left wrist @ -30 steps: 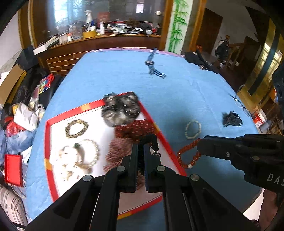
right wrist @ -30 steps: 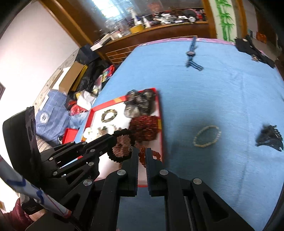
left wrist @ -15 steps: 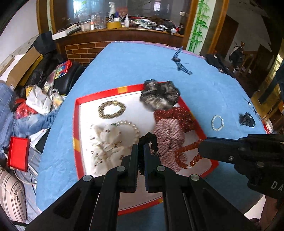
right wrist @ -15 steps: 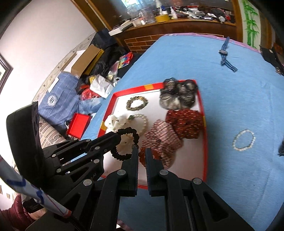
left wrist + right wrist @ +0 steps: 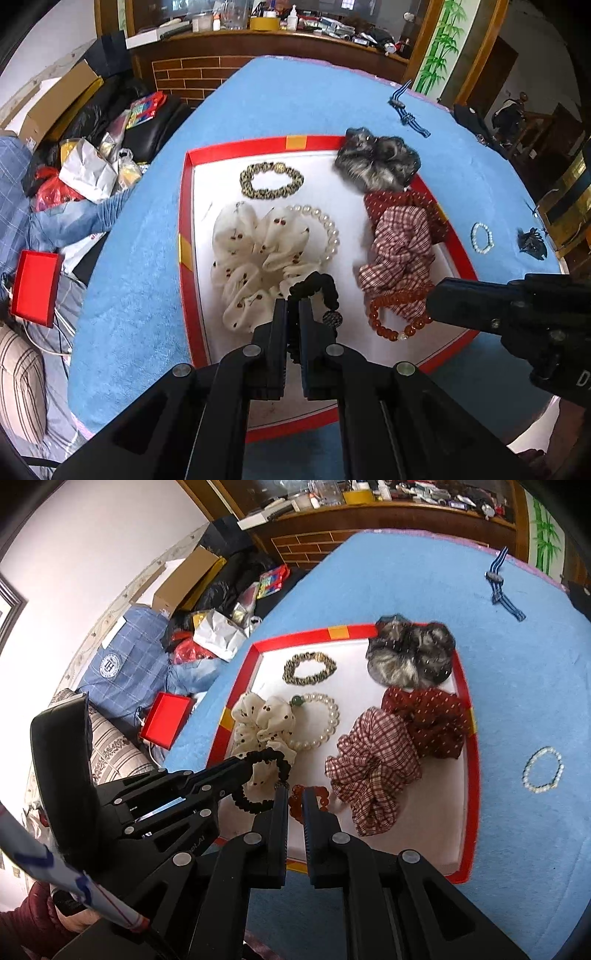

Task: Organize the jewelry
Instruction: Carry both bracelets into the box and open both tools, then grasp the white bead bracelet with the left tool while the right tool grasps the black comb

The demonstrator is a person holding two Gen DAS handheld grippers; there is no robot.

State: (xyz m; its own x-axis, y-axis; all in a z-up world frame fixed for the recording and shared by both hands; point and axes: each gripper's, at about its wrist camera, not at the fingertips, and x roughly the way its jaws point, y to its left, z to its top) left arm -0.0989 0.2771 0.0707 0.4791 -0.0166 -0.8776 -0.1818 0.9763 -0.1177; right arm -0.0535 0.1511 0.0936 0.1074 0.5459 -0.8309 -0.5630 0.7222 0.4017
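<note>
Left hand-held gripper (image 5: 291, 308) pinching one black bracelet (image 5: 318, 291), four scrunchies (image 5: 258, 254)

Surroundings — floor clutter and counter
Cardboard box (image 5: 184, 576), small red box (image 5: 165, 720), blue checked cloth (image 5: 129, 661) beside the table; bottles on wooden counter (image 5: 280, 40).

The left gripper (image 5: 245, 762) pinches a black beaded bracelet (image 5: 263, 781) at nine o'clock over the red-rimmed tray (image 5: 474, 760); the right gripper (image 5: 295, 794) looks nearly closed, apparently empty.
</note>
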